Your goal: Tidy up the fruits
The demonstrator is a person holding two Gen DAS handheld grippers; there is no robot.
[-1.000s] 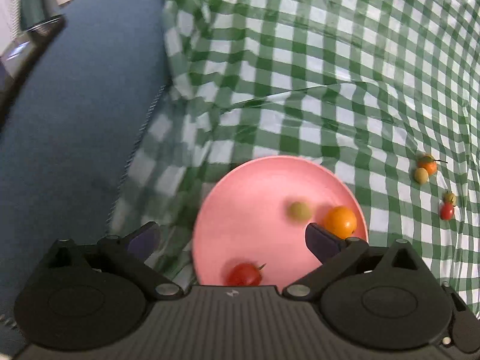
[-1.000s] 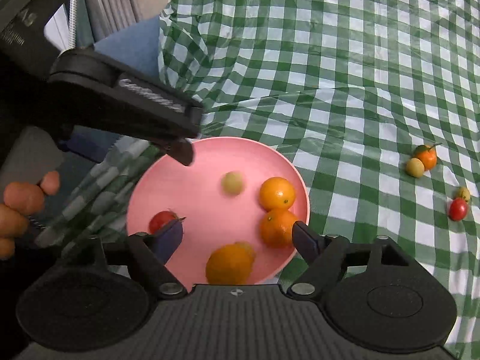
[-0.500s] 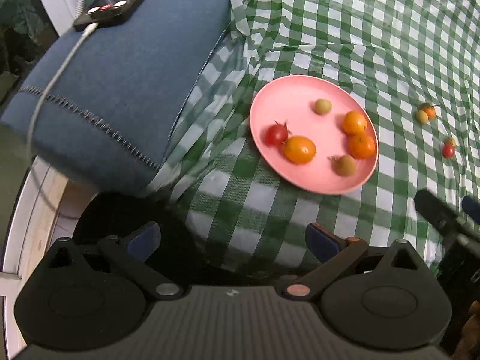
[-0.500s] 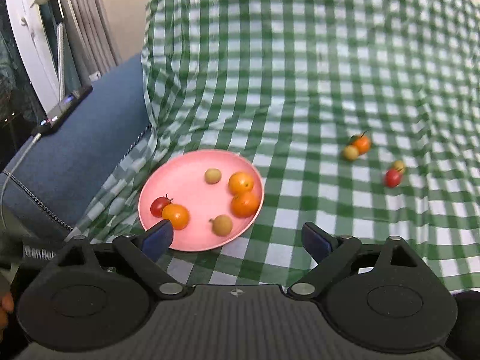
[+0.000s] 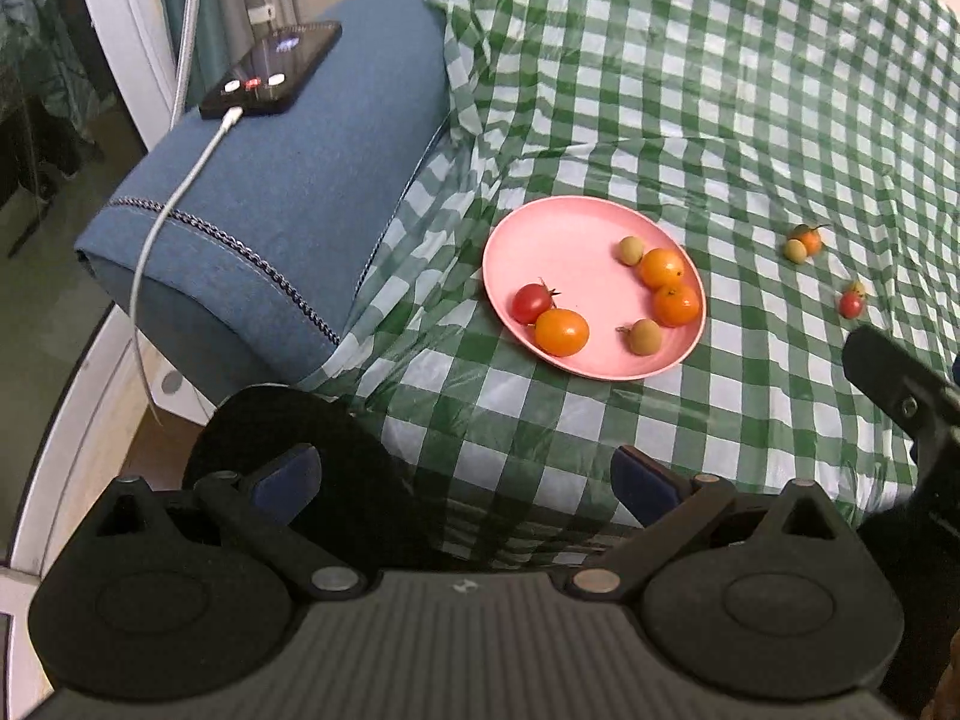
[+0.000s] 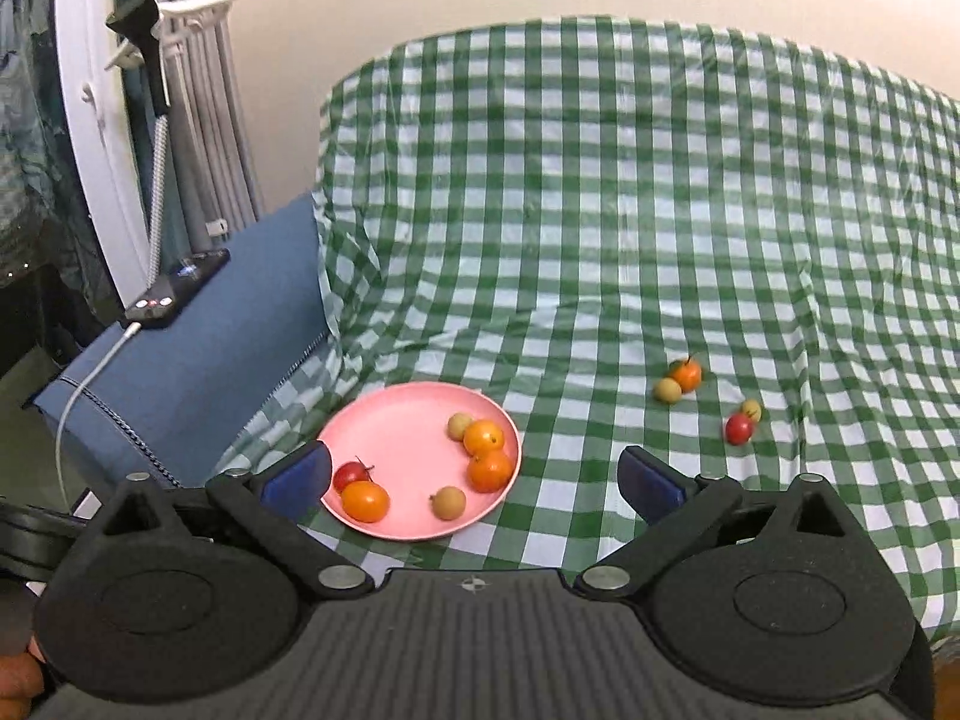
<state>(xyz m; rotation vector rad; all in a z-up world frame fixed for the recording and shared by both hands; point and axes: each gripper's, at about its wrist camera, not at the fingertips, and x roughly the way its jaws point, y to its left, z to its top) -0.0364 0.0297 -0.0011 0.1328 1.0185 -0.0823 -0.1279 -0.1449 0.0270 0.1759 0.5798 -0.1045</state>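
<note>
Both tongs hang above the near edge of the checked cloth point(image 6: 600, 240) and hold nothing: the left gripper point(image 5: 465, 477) is spread wide, and the right gripper point(image 6: 474, 474) is opening, with only air between its jaws. Just ahead lies the pink plate point(image 6: 396, 414), already holding six fruits. The step in hand seems to be the turn to the four loose fruits point(image 6: 684, 375), farther off to the right; next, one gripper must reach out over them and close gently.
</note>
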